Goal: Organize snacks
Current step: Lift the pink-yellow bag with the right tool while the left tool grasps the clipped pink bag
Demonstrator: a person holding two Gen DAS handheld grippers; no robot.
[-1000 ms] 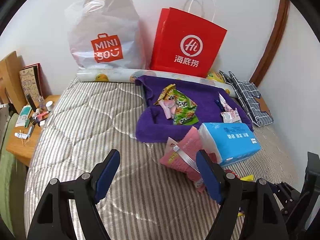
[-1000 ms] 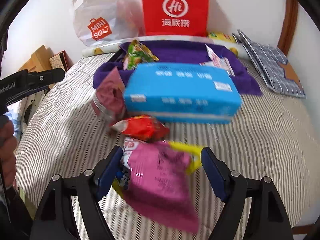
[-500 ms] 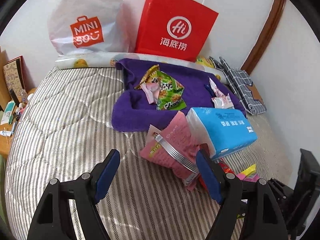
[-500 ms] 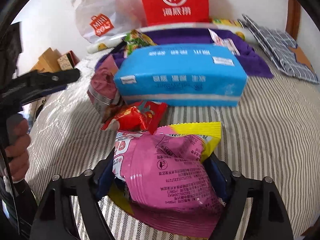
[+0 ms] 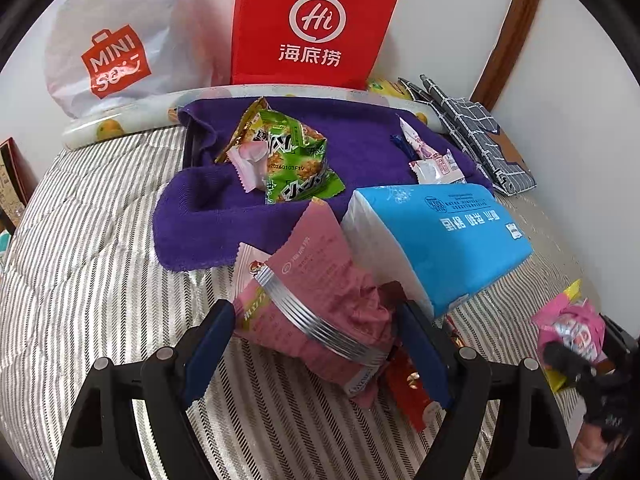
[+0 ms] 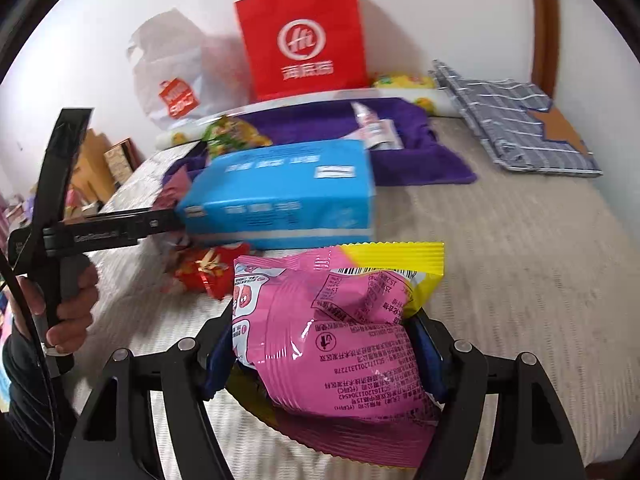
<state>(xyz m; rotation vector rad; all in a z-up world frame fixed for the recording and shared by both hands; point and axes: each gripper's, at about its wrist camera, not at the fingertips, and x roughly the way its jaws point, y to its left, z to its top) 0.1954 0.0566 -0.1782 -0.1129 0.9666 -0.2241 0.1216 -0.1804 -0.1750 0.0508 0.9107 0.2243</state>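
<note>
A striped bed cover (image 5: pixel 100 248) fills both views, with a white plastic shopping bag (image 5: pixel 116 40) and a red paper bag (image 5: pixel 312 24) standing against the wall at its far edge. In front of them lies a purple towel (image 5: pixel 360 148) carrying a green snack packet (image 5: pixel 294 160) and a small white sachet (image 5: pixel 434 164). Just beside the towel's near edge sits a blue tissue pack (image 5: pixel 452 236).

The left gripper (image 5: pixel 316 352) is spread and its jaws are opening; a dusty-pink snack bag (image 5: pixel 320 280) with a silver band lies between the blue pads, leaning on the tissue pack. Its left pad sits right at the bag's edge, the right pad at the bag's crumpled corner; whether either presses cannot be told. A red wrapper (image 5: pixel 404 384) lies under the right finger.

The right gripper (image 6: pixel 326 356) is closing on a bright pink-and-yellow snack bag (image 6: pixel 340 328), both pads against its sides, the bag bulging up and forward between them, nearer than the tissue pack. A hand (image 6: pixel 68 300) grips the left tool's handle at the left edge of the right wrist view
</note>
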